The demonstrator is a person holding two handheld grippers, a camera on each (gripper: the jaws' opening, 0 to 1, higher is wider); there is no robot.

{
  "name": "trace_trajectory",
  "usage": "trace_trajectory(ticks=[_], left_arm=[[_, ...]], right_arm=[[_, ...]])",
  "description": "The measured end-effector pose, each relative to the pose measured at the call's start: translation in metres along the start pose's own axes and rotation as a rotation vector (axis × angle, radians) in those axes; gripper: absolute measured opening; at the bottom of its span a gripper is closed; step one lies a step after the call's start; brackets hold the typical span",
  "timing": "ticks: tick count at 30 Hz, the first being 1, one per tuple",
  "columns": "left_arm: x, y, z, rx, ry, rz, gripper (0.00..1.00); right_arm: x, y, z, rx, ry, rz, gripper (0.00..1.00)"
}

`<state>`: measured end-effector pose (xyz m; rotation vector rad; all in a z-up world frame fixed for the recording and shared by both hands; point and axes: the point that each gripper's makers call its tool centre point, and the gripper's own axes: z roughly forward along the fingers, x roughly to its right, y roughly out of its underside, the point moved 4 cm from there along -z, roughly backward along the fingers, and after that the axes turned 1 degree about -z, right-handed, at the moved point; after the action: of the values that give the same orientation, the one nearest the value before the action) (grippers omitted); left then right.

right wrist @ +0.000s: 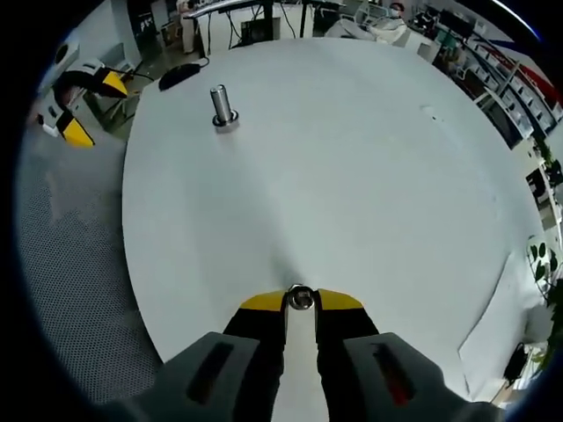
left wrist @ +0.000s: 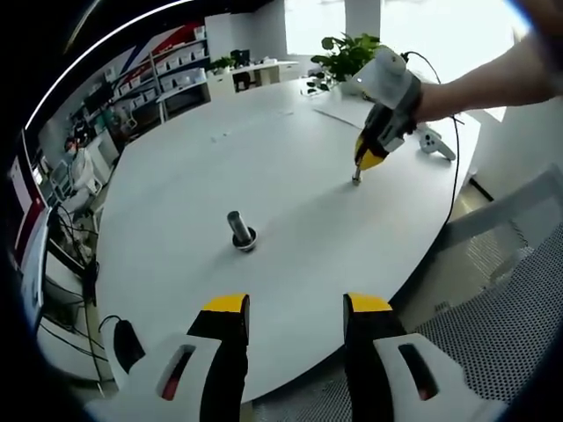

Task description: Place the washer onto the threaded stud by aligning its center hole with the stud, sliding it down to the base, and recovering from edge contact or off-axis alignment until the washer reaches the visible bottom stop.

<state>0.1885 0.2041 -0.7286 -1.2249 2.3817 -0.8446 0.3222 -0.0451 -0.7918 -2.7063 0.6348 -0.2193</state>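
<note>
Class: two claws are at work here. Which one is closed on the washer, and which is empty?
The right claw grips the washer at its tips. The left claw is open and empty, away from the stud.

text: none legible | labels: none | shelf boxes and wall signs: too blurred

A big white round table (left wrist: 290, 167) holds a metal stud (left wrist: 239, 229) standing up, with a white sheet (left wrist: 347, 110) lying far off.
</note>
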Motion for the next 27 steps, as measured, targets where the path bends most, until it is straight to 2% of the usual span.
trace_trajectory(ticks=[3,5,9,10,20,27], left_arm=[[0.001,0.0,0.0,-0.002,0.002,0.001,0.41],[0.001,0.001,0.0,-0.003,0.003,0.001,0.41],[0.002,0.001,0.001,-0.006,0.008,0.002,0.41],[0.001,0.001,0.001,-0.008,0.008,0.004,0.41],[0.003,0.002,0.001,-0.014,0.016,0.003,0.41],[0.004,0.003,0.002,-0.017,0.022,0.006,0.41]], right_arm=[[0.001,0.003,0.006,-0.012,-0.009,0.009,0.14],[0.0,0.003,0.008,-0.01,-0.014,0.016,0.09],[0.0,0.008,0.015,-0.02,-0.016,0.016,0.1],[0.0,0.012,0.017,-0.042,-0.018,0.019,0.1],[0.0,0.017,0.02,-0.031,-0.014,0.026,0.16],[0.002,0.011,0.008,0.019,0.011,0.048,0.21]])
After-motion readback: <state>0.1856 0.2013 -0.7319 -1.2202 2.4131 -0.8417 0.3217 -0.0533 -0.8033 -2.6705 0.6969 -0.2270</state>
